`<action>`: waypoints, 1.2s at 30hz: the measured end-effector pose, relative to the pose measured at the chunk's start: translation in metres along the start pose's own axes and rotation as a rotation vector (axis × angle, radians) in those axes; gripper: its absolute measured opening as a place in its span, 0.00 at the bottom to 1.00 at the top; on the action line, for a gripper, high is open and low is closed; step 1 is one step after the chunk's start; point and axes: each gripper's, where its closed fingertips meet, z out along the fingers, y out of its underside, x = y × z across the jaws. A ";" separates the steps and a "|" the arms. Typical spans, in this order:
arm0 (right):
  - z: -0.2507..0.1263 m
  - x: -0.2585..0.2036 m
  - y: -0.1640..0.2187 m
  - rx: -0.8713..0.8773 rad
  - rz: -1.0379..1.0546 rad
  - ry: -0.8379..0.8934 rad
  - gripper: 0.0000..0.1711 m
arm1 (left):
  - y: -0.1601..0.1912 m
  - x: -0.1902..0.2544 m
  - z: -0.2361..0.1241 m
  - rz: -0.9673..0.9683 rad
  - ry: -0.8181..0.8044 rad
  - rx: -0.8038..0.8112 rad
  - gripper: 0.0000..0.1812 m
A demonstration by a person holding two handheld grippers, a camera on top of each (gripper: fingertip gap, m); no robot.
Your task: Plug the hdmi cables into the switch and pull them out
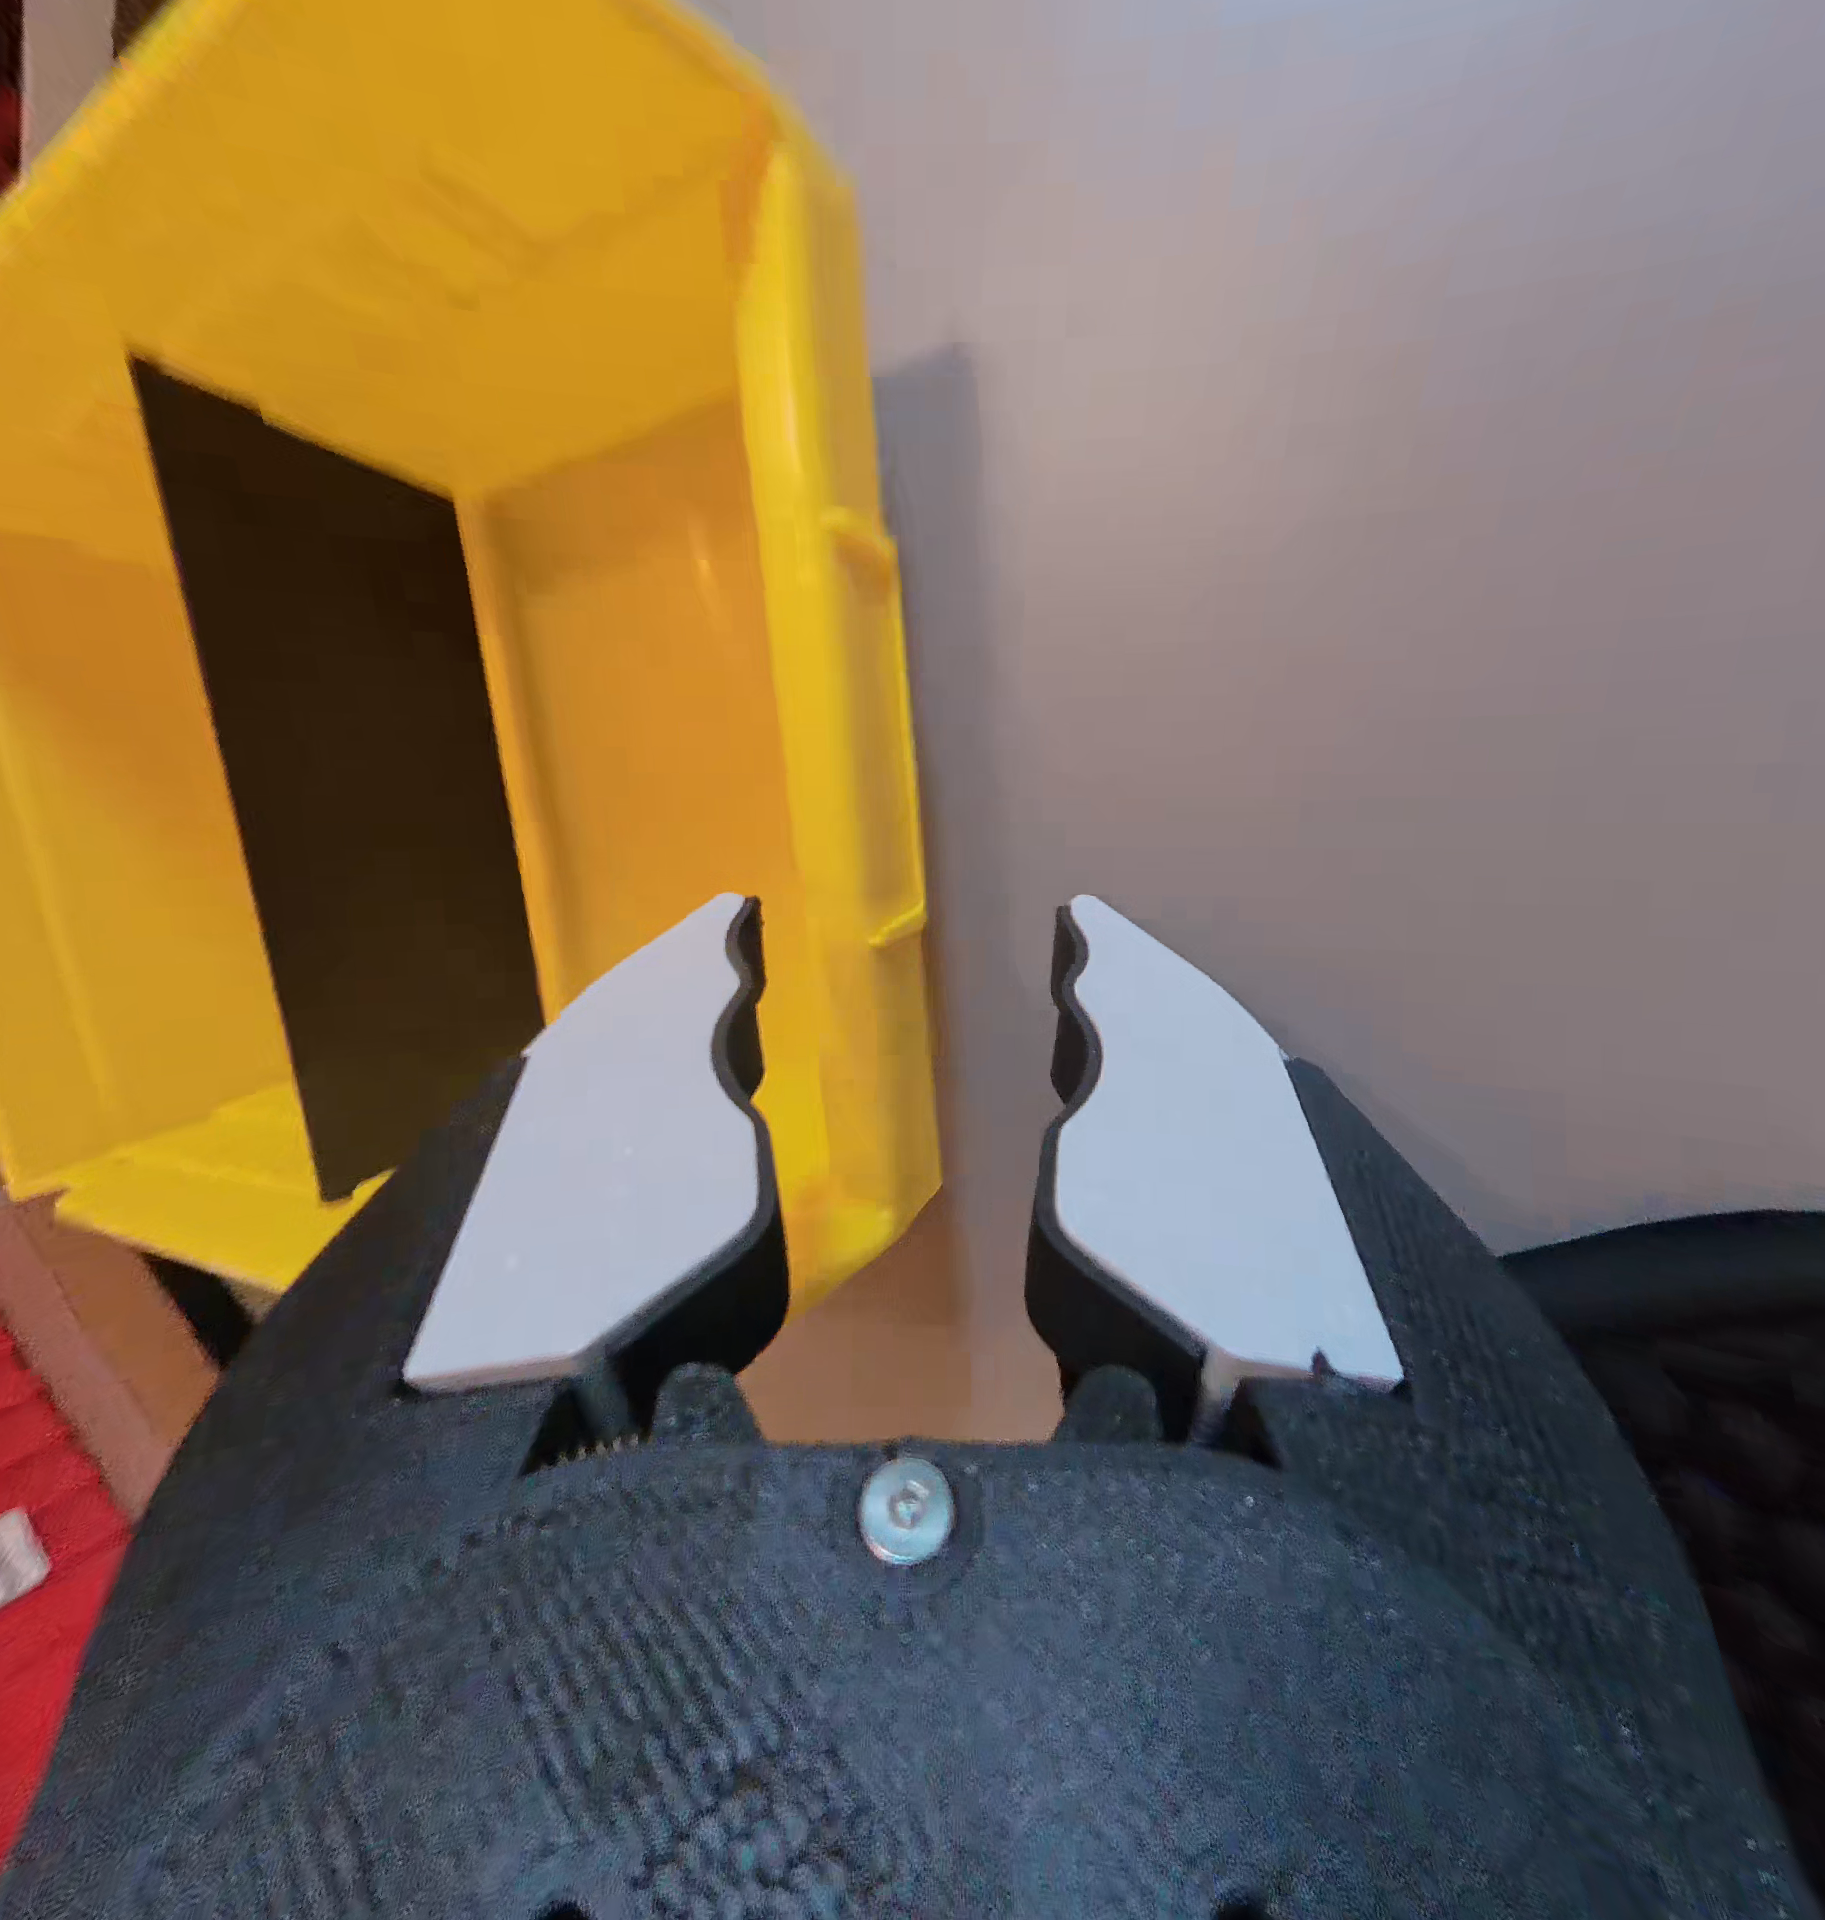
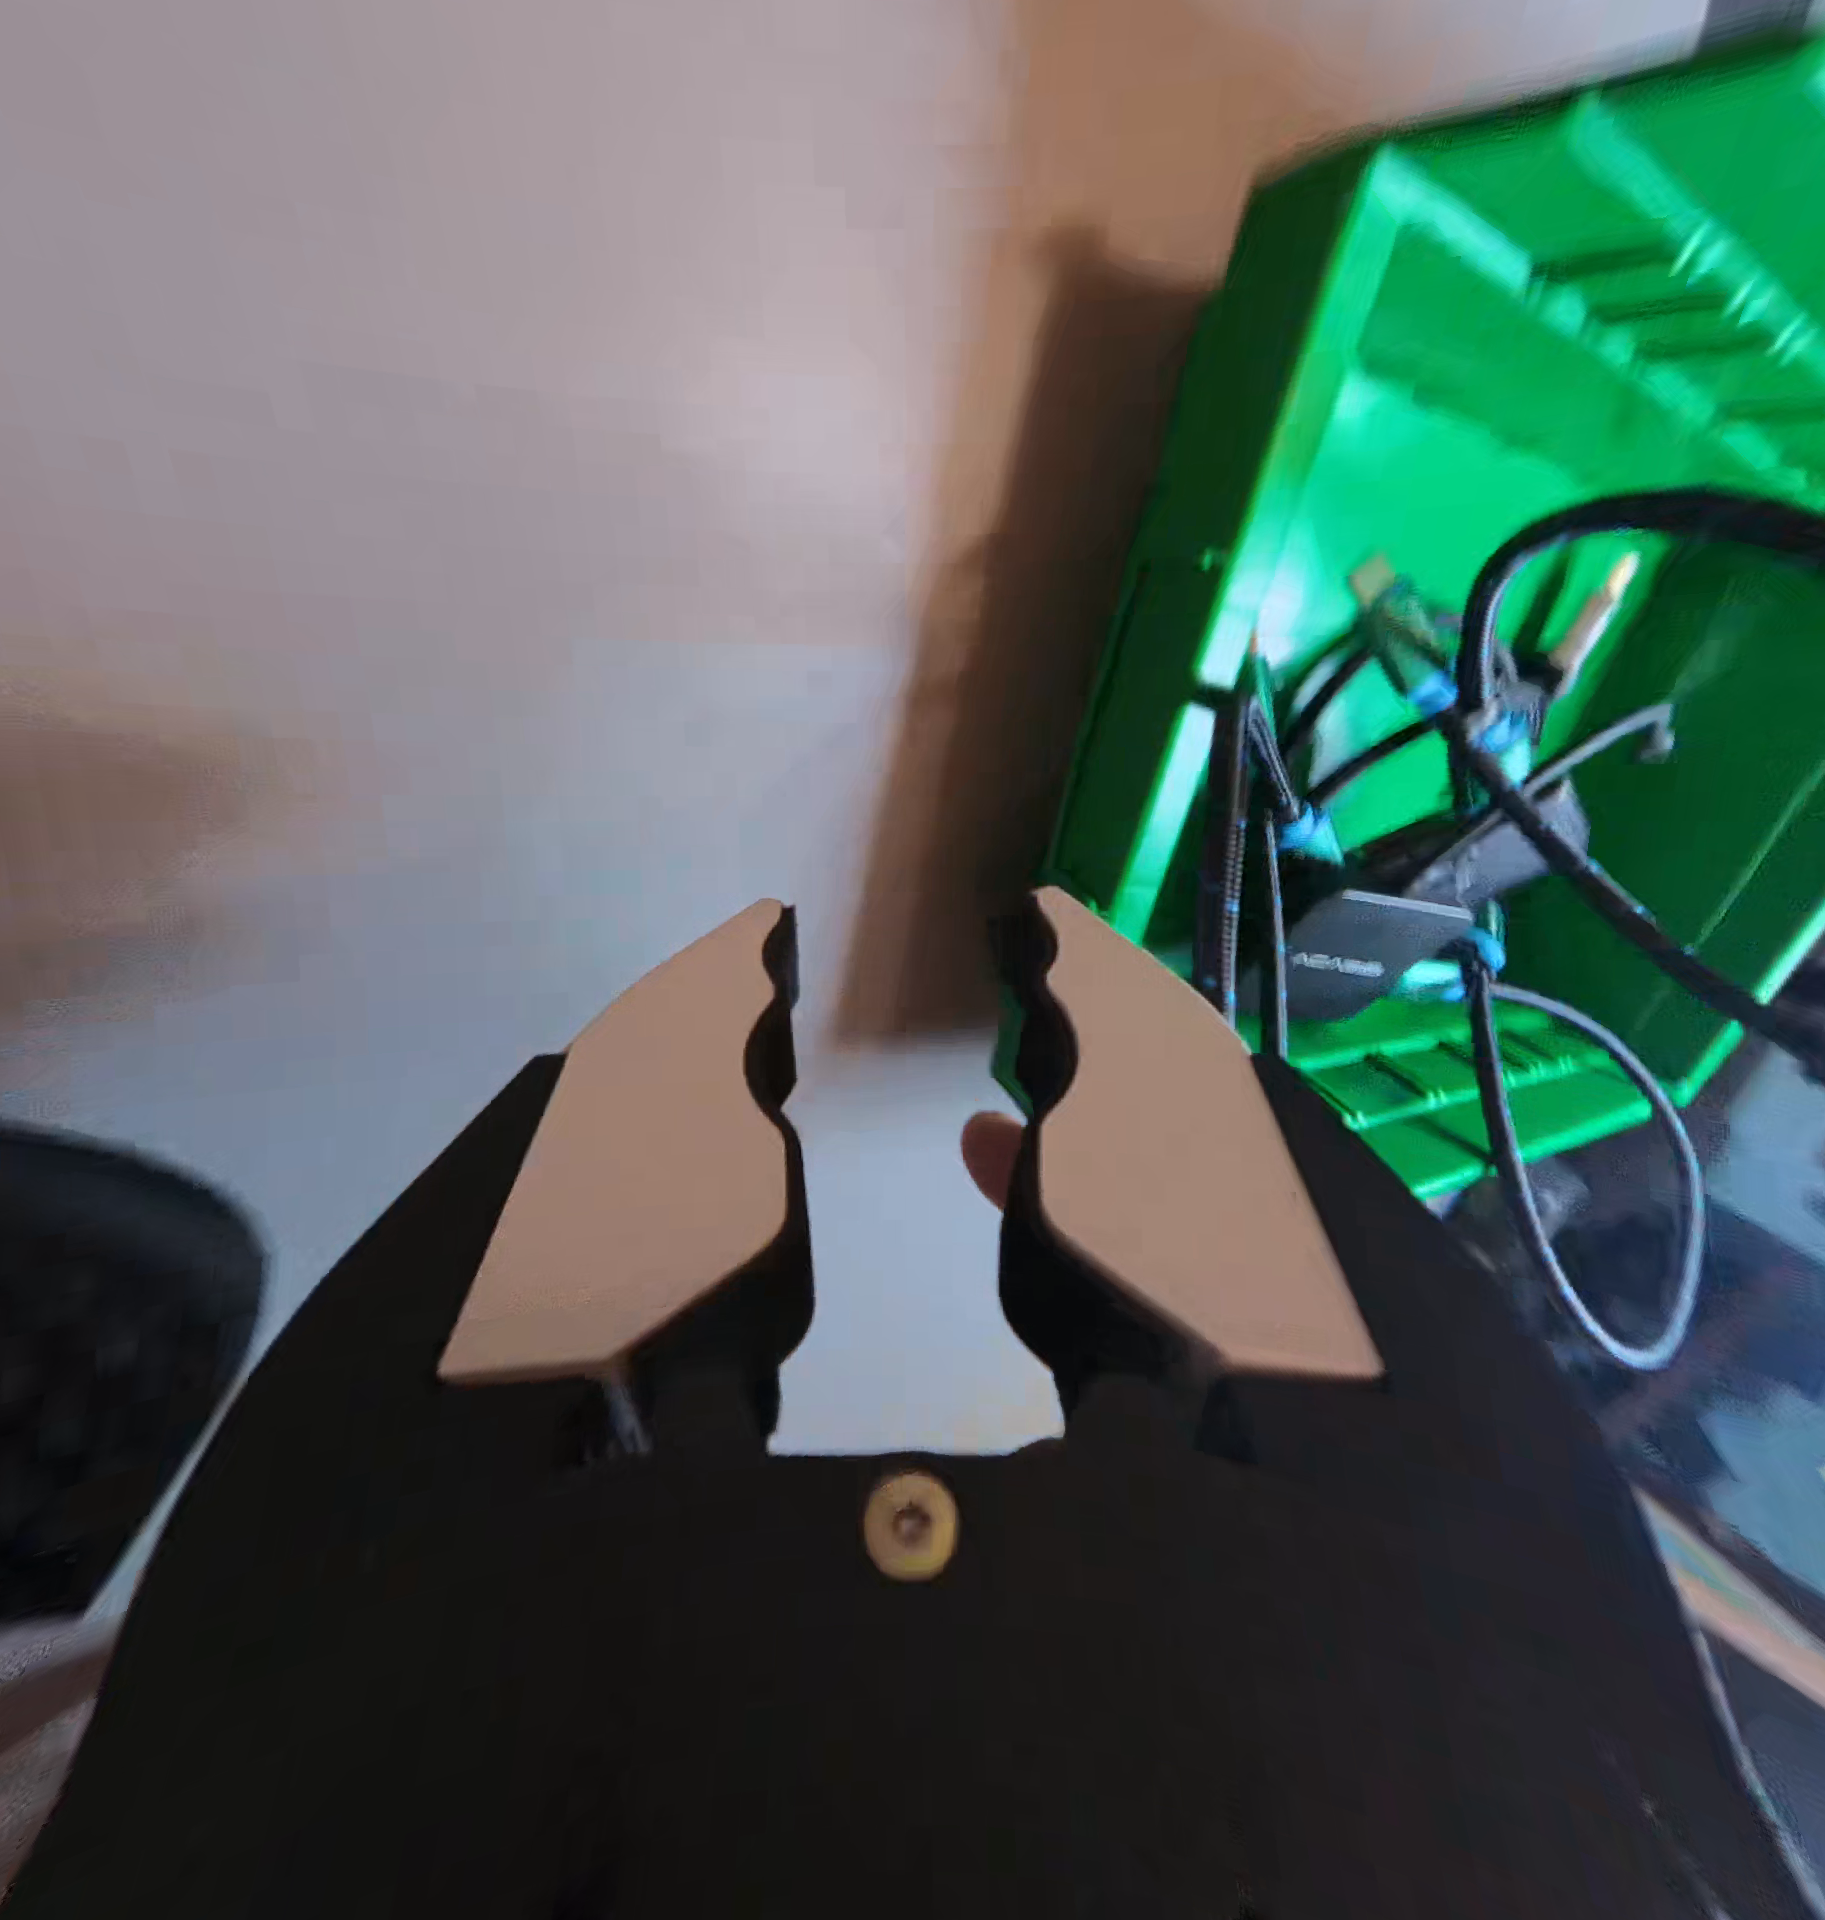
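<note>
Pale, plain tabletop [image 2: 388, 520] fills the background of both wrist views, with soft blur over much of it. On its right side in the right wrist view stands a green bin [image 2: 1510, 343], and the task's things lie inside it: a small dark grey switch [image 2: 1375, 951] near the bin's front, with braided black hdmi cables [image 2: 1542, 821] tangled over and around it. Blue-ringed plugs and at least two loose metal ends show among them; whether any plug sits in the switch cannot be told through the blur. One cable loops out over the bin's front edge.

Well short of the bin, the right gripper [image 2: 892, 920] hangs over bare table, its jaws parted by a moderate gap and holding nothing. A fingertip [image 2: 986, 1158] peeks between its fingers.

The left gripper [image 1: 906, 920] is spread somewhat wider, also empty, over the table just beside a yellow bin [image 1: 617, 343] whose floor carries a dark panel [image 1: 336, 769]. A red object [image 1: 14, 1455] lies at the lower left.
</note>
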 end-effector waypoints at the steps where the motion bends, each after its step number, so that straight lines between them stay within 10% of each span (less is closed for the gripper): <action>1: 0.018 0.011 0.010 -0.077 0.015 0.068 0.27 | -0.008 0.005 0.000 -0.002 0.017 0.034 0.30; 8: 0.068 0.062 -0.006 0.011 0.099 0.202 0.28 | -0.011 -0.018 0.053 0.080 -0.087 -0.208 0.35; 10: 0.082 0.058 -0.011 0.022 0.051 0.172 0.18 | -0.003 -0.020 0.067 0.114 -0.028 -0.291 0.22; 24: 0.017 -0.052 -0.037 0.229 -0.229 0.330 0.20 | -0.074 0.053 0.050 0.528 0.120 0.144 0.16; 31: -0.105 -0.116 -0.006 0.739 0.342 0.101 0.20 | -0.135 0.085 -0.026 0.088 0.318 0.660 0.20; 36: -0.084 -0.061 0.061 0.796 0.830 0.215 0.23 | -0.174 0.135 -0.044 -0.270 0.533 0.830 0.23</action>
